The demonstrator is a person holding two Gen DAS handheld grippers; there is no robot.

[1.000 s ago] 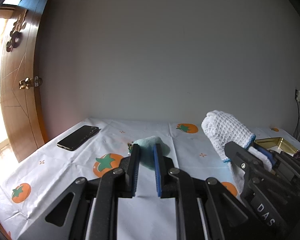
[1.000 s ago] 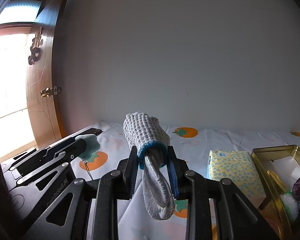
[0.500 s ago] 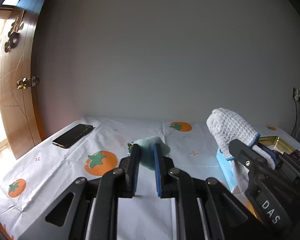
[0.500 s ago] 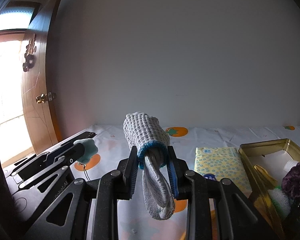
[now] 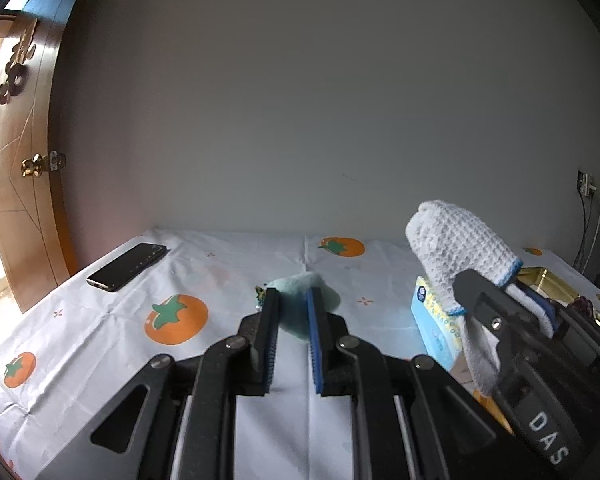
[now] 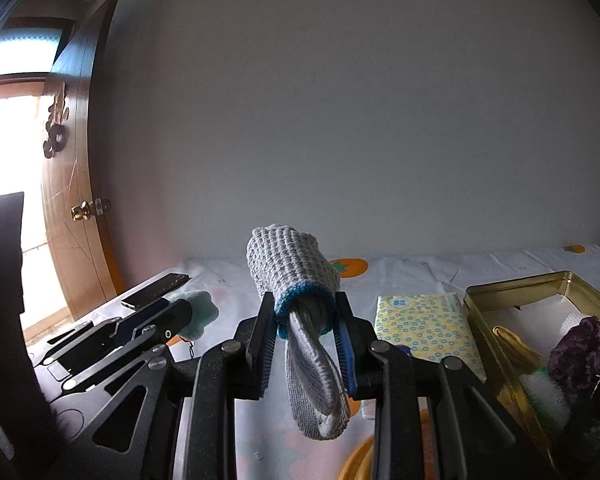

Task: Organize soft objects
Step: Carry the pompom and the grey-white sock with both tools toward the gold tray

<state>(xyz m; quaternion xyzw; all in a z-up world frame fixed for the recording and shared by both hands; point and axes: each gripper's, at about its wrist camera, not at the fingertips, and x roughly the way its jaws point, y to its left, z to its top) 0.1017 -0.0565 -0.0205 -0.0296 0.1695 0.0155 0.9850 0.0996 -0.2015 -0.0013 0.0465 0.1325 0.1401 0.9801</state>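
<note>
**Knitted glove in the air, tin already part filled**

Grey-white knit, edged in blue, fills the nearest part of the right wrist view: the right tool (image 6: 305, 314) has its two pads closed on the cuff of a knitted glove (image 6: 290, 268), the body standing up ahead of the tips and a loose fold hanging below them, clear of the bench (image 5: 228, 276). The left tool (image 5: 293, 312) has its pads set narrowly apart with a pale teal plush (image 5: 304, 296) at their tips; in the right wrist view the plush (image 6: 198, 312) sits at the end of that tool and seems held, though from the left view I cannot tell for certain that the pads are pressing it.

Just beyond the right tool, on the tomato-print cloth, lies a yellow tissue pack (image 6: 424, 330), and beside it on the right an open gold tin (image 6: 516, 284). The tin already holds a dark purple fuzzy item (image 6: 584, 354), a white and green fluffy piece and something yellow, so part of the sorting looks done. The glove and the plush are not yet inside, and the tissue pack is outside too.

Further off on the left, a black phone (image 5: 128, 266) rests near the bench edge, with a wooden door (image 5: 20, 184) and plain wall behind.
</note>
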